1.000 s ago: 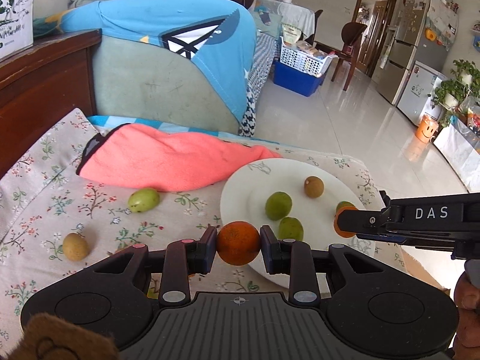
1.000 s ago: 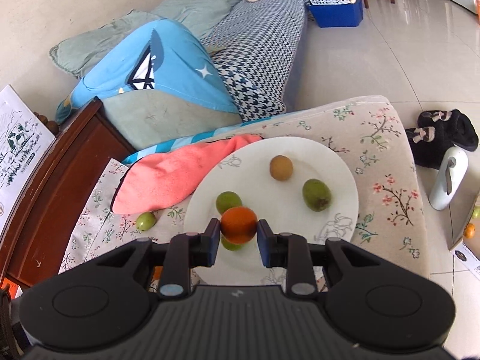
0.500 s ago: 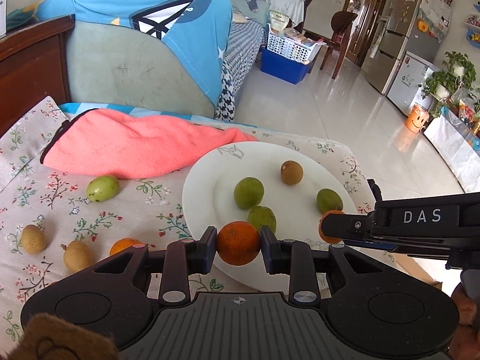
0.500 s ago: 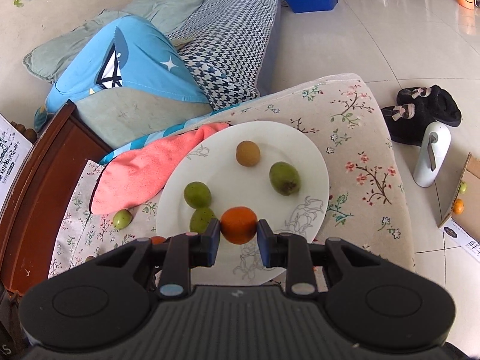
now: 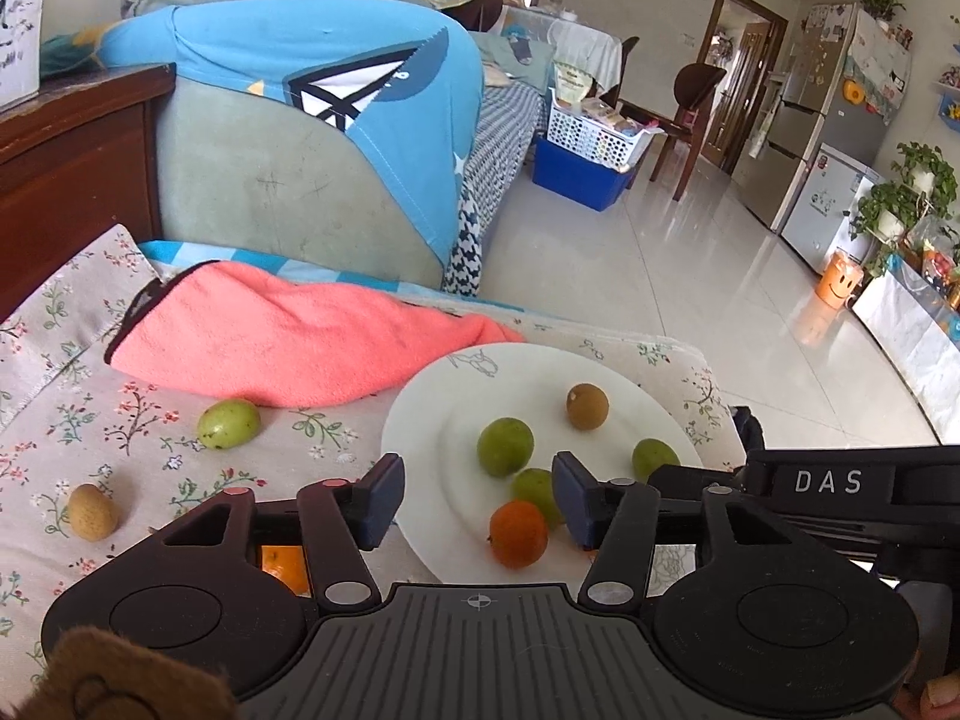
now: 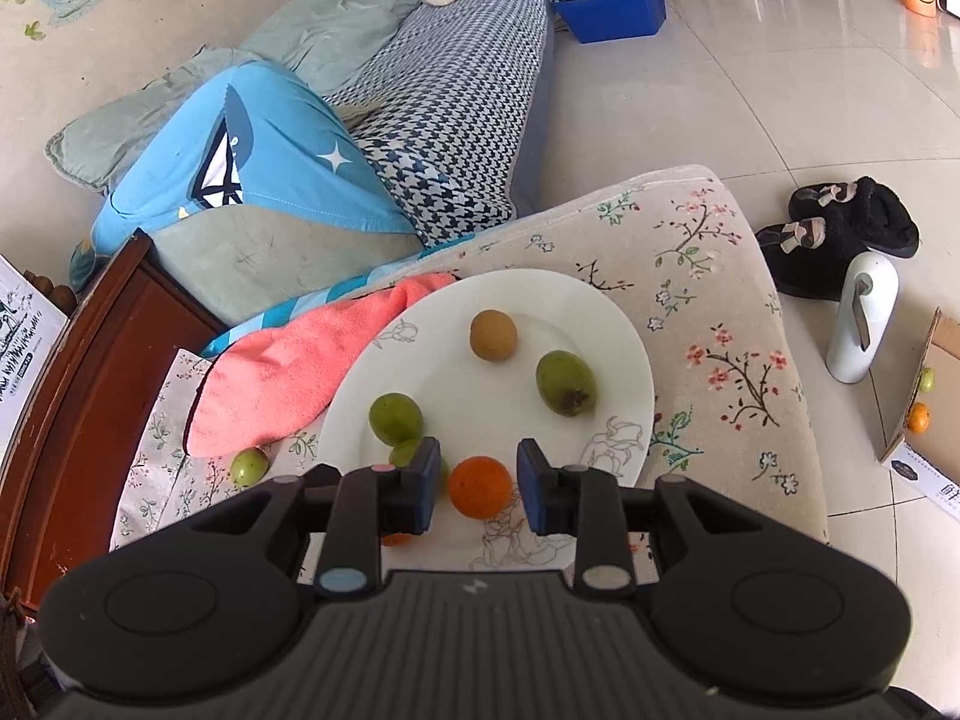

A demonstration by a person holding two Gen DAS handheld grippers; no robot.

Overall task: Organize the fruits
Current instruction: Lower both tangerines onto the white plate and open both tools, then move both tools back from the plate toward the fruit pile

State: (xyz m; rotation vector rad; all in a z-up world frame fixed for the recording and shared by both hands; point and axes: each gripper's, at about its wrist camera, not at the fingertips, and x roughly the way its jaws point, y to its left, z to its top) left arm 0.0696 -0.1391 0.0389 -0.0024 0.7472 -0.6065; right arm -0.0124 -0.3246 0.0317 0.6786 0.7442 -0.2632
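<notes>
A white plate (image 5: 630, 399) (image 6: 618, 330) lies on the flowered cloth. On it are three green fruits, a brown fruit (image 5: 587, 406) (image 6: 492, 334) and an orange (image 5: 518, 534) (image 6: 480, 486). My left gripper (image 5: 474, 501) is open just above the plate's near edge, the orange below its jaws. My right gripper (image 6: 477, 486) is open with an orange lying on the plate between its fingers. A second orange (image 5: 282, 567) shows under the left gripper's body. A green fruit (image 5: 228, 423) (image 6: 249, 466) and a brown fruit (image 5: 92, 512) lie on the cloth to the left.
A pink towel (image 5: 288, 339) (image 6: 300, 372) lies behind the plate and touches its rim. A wooden headboard (image 5: 72, 180) stands at the left and a sofa with blue bedding (image 5: 312, 96) behind. Slippers (image 6: 840, 234) and a white bottle (image 6: 861, 315) stand on the floor at right.
Both grippers were shut on oranges and have opened. An orange now lies on the plate's near part. The left gripper has drawn back a little.
</notes>
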